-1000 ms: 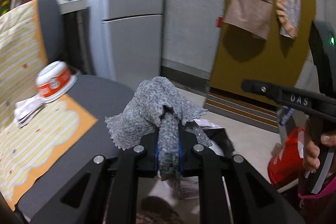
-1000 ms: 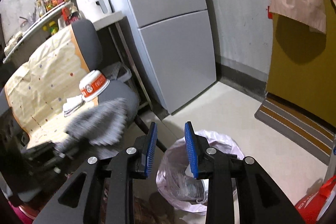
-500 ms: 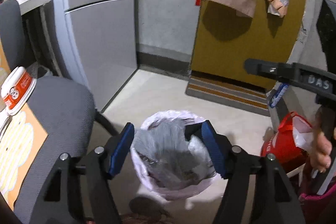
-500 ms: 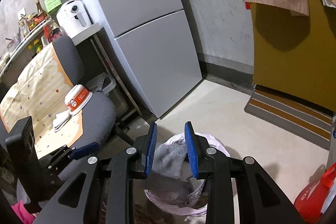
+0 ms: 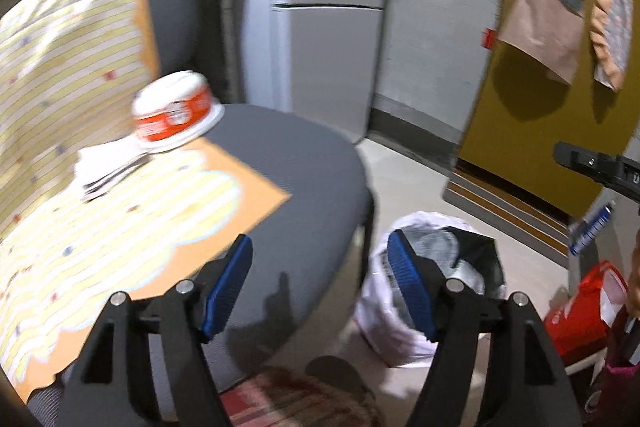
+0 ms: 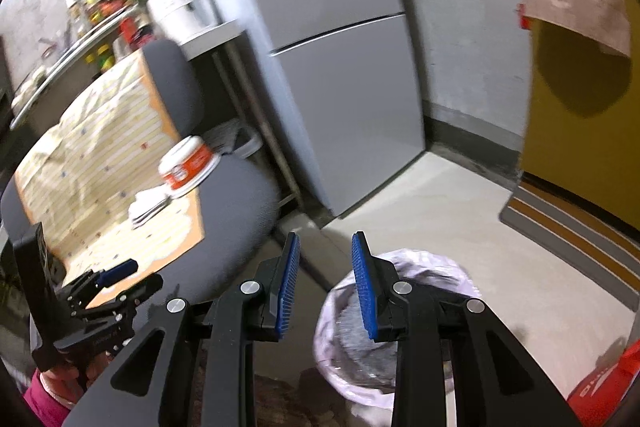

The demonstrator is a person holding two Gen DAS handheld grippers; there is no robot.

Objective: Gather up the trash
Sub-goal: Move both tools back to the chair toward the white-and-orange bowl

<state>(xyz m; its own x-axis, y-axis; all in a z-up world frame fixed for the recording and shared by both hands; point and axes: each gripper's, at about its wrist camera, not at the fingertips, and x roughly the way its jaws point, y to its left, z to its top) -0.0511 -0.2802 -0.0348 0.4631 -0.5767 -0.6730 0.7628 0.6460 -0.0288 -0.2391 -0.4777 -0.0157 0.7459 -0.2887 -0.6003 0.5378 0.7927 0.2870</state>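
Trash left: bowl [image 5: 176,113] and napkins [image 5: 108,173], left of centre on chair [image 5: 304,163]. Bin bag [image 5: 404,311] lower right holds grey rag [image 5: 436,247]. Left gripper [image 5: 320,283] spread wide, empty; right gripper [image 6: 326,285] parted, empty. Judged between pickups; next move needs a reach to the bowl rim.

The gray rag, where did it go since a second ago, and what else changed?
The left gripper let go of the gray rag; it now lies in the trash bag. That gripper, now open, swung back over the chair. The instant-noodle bowl and napkins stayed on the chair; the right gripper stayed open.
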